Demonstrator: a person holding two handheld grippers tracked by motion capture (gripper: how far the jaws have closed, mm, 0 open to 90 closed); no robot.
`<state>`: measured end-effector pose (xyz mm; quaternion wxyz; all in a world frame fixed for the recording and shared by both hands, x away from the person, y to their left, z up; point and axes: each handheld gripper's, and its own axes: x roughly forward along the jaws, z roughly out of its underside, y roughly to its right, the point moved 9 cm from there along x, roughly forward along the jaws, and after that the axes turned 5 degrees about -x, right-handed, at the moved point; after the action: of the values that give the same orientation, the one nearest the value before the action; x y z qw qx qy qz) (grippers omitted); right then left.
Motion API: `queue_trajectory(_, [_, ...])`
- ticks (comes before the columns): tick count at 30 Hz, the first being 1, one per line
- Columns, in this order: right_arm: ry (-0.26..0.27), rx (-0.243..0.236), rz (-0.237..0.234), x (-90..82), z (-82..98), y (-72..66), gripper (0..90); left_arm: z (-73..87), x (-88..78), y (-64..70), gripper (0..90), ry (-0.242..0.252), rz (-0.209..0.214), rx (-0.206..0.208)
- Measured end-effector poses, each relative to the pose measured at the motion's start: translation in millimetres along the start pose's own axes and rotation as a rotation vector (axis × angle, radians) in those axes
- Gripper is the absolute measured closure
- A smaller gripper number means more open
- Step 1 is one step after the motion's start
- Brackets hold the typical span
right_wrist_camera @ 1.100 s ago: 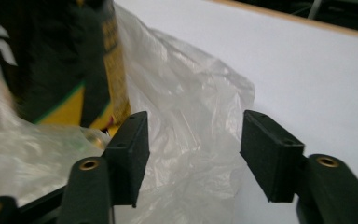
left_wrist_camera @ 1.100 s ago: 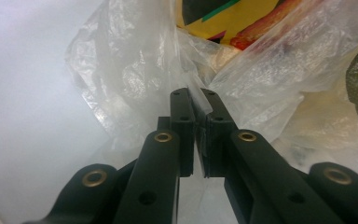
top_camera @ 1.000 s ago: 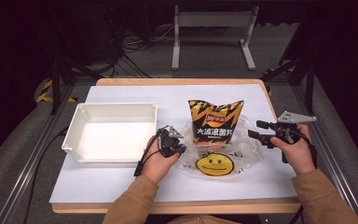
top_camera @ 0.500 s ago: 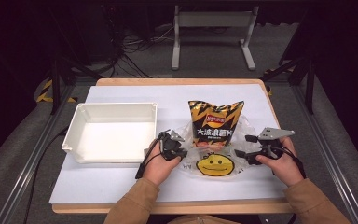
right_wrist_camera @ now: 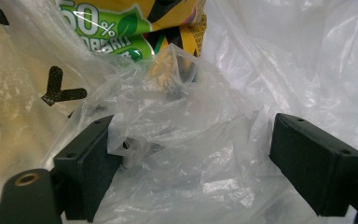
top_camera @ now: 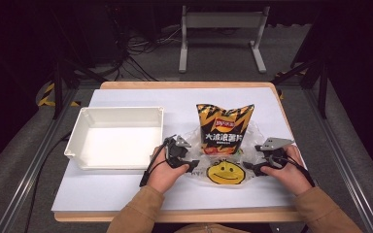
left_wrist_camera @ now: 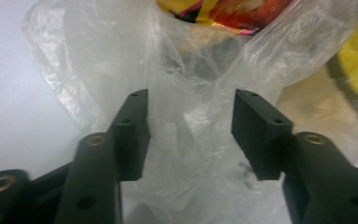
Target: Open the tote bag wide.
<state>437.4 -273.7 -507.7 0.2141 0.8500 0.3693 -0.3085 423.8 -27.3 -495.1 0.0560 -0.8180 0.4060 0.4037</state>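
A yellow-and-black chip bag (top_camera: 225, 128) stands inside a clear plastic bag (top_camera: 222, 173) printed with a smiley face, at the table's middle front. My left gripper (top_camera: 190, 165) lies at the plastic bag's left edge. Its jaws have just been opening and stand apart, with loose plastic film (left_wrist_camera: 191, 93) between them and the pads off it. My right gripper (top_camera: 250, 167) is at the bag's right edge. Its jaws have also just been opening and stand wide around crumpled plastic (right_wrist_camera: 177, 121), with the chip bag (right_wrist_camera: 121, 23) behind.
An empty white tray (top_camera: 121, 109) sits on the left half of the white table (top_camera: 126, 194), close to my left hand. A metal stand and cables lie on the floor beyond the table's far edge.
My right hand has come down and inward to the plastic bag's right edge. The left hand has stayed at the bag's left edge.
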Motion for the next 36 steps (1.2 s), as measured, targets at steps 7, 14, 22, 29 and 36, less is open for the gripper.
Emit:
queue_trajectory(7, [0.0,-0.003,-0.001,0.0,0.0,-0.2,16.7,-12.3,-21.6,8.8,34.4,0.078,0.025,0.064])
queue_trajectory(14, [0.0,-0.005,0.001,0.0,0.0,-0.3,16.7,-31.2,-43.6,12.1,27.8,0.174,0.055,0.078])
queue_trajectory(22, [0.0,-0.004,-0.002,0.1,0.0,-0.4,16.7,-58.0,-66.5,14.1,22.4,0.26,0.061,0.1])
queue_trajectory(29, [0.0,-0.006,-0.002,0.1,0.0,-0.6,16.7,-79.8,-77.0,12.6,17.8,0.325,0.069,0.095])
queue_trajectory(36, [0.0,-0.006,-0.004,0.1,-0.1,-0.6,16.7,-97.2,-78.7,11.3,14.7,0.365,0.105,0.097])
